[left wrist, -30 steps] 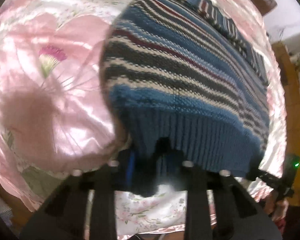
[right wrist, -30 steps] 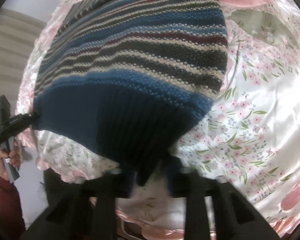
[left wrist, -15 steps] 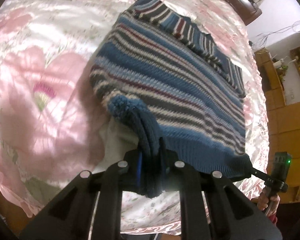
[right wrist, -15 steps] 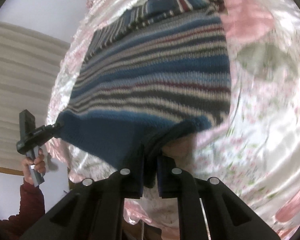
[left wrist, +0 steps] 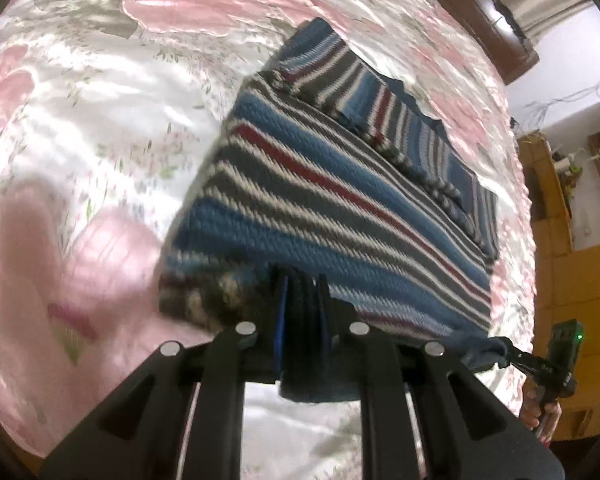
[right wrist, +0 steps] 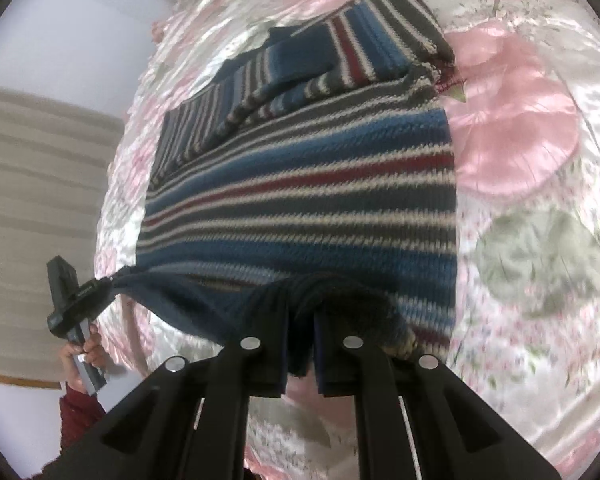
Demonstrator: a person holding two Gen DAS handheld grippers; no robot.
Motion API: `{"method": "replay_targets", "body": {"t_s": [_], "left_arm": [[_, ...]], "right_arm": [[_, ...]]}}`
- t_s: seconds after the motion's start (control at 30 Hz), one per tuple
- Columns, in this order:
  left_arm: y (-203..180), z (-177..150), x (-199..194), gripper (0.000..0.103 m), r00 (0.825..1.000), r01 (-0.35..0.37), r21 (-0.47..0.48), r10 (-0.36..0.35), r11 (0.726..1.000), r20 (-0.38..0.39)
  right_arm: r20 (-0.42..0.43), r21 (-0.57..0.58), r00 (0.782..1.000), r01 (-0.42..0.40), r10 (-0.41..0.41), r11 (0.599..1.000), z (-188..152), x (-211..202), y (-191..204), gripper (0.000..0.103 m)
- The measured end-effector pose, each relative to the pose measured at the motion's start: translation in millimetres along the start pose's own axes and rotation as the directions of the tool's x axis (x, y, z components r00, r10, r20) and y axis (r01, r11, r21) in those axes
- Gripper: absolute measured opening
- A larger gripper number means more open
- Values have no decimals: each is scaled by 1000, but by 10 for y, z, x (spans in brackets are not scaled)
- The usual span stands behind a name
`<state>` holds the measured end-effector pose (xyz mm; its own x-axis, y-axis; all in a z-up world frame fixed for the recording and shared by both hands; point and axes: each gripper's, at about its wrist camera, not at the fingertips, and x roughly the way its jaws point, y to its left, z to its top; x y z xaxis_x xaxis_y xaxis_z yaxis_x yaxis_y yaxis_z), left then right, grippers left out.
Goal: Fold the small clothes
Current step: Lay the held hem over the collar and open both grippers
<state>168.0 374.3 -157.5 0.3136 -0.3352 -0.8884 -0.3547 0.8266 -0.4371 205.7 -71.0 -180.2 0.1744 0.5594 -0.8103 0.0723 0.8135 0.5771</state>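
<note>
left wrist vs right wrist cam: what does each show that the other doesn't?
Left wrist only: wooden shelving at the right edge, a dark headboard corner, and the right gripper pinching the sweater's far hem corner.

Right wrist only: beige striped wall covering, a red sleeve, and the left gripper at the opposite hem corner.

Both: the striped sweater on the pink floral bedspread, dark hem clamped in the near jaws.

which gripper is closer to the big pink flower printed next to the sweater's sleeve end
Right. The right gripper holds the sweater hem on the side bordering that pink flower; the left gripper grips the opposite hem corner, the sweater's width away.
</note>
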Motion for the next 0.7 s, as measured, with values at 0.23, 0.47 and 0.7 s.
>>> {"method": "replay_targets", "body": {"t_s": [0.23, 0.47, 0.7], "left_arm": [[110, 250, 258, 10, 996, -90, -8, 90, 996, -2], [242, 325, 315, 12, 997, -74, -37, 74, 997, -13], [82, 329, -163, 53, 994, -88, 46, 85, 995, 65]], "right_arm": [[-55, 55, 998, 43, -40, 998, 278, 326, -168, 10], [-80, 83, 997, 26, -20, 996, 318, 413, -280, 16], [22, -11, 987, 160, -160, 987, 302, -87, -175, 71]]}}
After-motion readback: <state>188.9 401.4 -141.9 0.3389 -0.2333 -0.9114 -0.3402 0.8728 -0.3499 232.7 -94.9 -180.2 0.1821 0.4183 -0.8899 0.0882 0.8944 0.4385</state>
